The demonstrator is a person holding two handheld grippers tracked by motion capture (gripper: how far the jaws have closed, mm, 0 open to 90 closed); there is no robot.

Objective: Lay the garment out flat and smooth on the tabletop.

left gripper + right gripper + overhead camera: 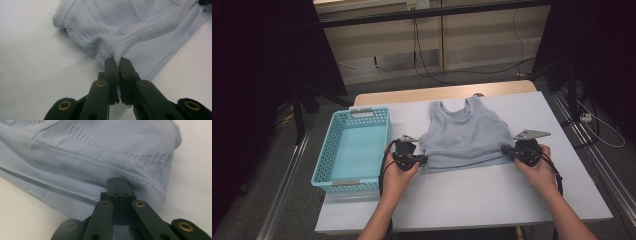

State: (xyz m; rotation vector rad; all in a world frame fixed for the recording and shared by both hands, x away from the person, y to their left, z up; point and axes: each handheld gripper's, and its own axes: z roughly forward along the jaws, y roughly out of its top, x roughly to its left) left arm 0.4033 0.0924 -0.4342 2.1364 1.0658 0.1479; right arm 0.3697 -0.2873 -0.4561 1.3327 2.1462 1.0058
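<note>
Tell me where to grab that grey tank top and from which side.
Grip the tank top at its two bottom hem corners, coming in from the near edge. It lies flat with its hem toward the person, as the left hand-held gripper and right hand-held gripper show.

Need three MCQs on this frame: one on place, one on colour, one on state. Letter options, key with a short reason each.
1. Where is the basket relative to the tank top?
A. to its left
B. to its right
C. on top of it

2. What colour is the basket?
A. red
B. light blue
C. black

3. What is the state of the left tool and the right tool?
A. both open above the table
B. one open, one shut
C. both shut on the tank top's hem

Key: 1 A, the high view shows the basket left of the garment. 2 B, its latticed walls are light blue. 3 C, each gripper view shows fabric pinched between closed jaws.
</note>
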